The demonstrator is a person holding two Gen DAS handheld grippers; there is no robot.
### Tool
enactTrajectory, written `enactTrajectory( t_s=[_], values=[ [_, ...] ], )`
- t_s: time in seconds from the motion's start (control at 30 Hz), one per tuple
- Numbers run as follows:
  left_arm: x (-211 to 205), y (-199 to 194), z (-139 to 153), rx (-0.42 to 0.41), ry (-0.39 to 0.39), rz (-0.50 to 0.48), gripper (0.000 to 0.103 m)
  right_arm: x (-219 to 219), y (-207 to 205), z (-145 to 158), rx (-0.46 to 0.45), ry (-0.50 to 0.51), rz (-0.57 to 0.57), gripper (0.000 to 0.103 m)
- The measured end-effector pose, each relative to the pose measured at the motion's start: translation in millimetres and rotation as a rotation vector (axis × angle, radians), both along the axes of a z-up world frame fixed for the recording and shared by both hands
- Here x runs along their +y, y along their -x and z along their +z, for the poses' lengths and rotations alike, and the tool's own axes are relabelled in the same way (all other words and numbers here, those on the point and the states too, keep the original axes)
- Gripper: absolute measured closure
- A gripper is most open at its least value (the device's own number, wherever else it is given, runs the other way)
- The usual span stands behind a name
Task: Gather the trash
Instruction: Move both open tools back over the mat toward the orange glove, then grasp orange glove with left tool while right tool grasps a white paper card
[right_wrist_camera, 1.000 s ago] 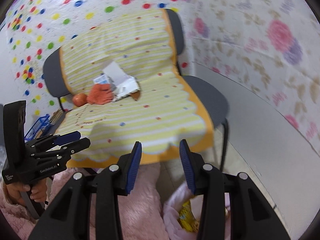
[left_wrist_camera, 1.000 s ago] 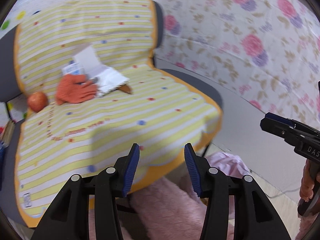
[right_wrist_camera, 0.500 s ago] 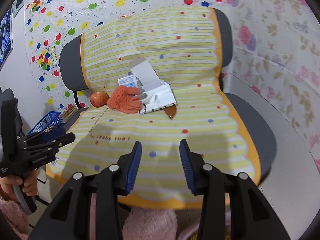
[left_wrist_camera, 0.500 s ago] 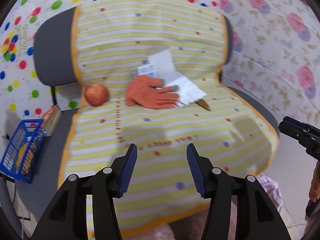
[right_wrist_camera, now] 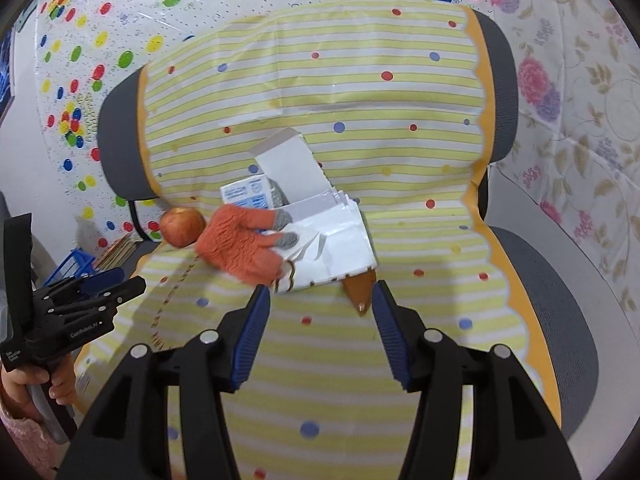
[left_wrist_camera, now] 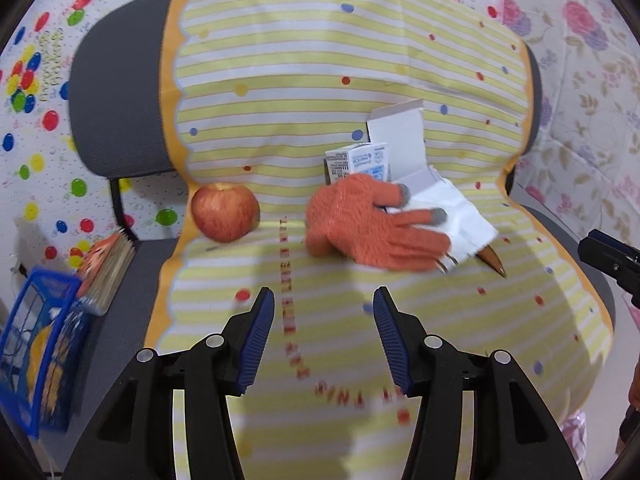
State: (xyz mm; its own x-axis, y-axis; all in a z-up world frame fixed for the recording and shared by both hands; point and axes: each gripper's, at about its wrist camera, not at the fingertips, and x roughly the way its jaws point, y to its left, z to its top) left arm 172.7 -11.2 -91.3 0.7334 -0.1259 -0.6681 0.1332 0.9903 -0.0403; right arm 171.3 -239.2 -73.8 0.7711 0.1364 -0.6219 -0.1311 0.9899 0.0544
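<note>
Both grippers hang over the chair seat (left_wrist_camera: 400, 60), the left gripper (left_wrist_camera: 324, 320) half-wide and empty, the right gripper (right_wrist_camera: 320, 312) just opening, nothing between its jaws. At twelve o'clock ahead, an orange glove (right_wrist_camera: 244, 248) lies on white paper (right_wrist_camera: 344, 248), an opened carton (right_wrist_camera: 288, 172) behind it, perhaps a brown wrapper (right_wrist_camera: 360, 290) beneath, an apple (right_wrist_camera: 182, 226) at ten.

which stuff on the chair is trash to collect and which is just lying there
Likely trash:
- open white carton
- small blue-and-white box
- white paper bag

Probably just lying about:
- apple
- orange glove
- brown pointed thing, can't identify
- blue basket
</note>
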Motion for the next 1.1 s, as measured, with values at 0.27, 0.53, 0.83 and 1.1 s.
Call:
enactTrajectory(
  t_s=[0.27, 0.53, 0.83, 1.1],
  values=[
    [-19, -72, -21, 0.042, -0.015, -0.052, 0.050, -6, -40, -13, 0.028, -0.024, -0.020, 0.050],
    [-32, -110, -37, 0.098, -0.029, -0.092, 0.075, -10, -45, -21, 0.055, -0.032, -0.030, 0.051],
    [8, -46, 1, -0.013, 0.045, -0.051, 0.086, 2, -46, -25, 0.078, -0.037, 0.014, 0.050],
    [58, -17, -3, 0.011, 0.068, 0.079, 0.086, 34, -66, -38, 0.112, -0.048, 0.089, 0.052]
  ],
)
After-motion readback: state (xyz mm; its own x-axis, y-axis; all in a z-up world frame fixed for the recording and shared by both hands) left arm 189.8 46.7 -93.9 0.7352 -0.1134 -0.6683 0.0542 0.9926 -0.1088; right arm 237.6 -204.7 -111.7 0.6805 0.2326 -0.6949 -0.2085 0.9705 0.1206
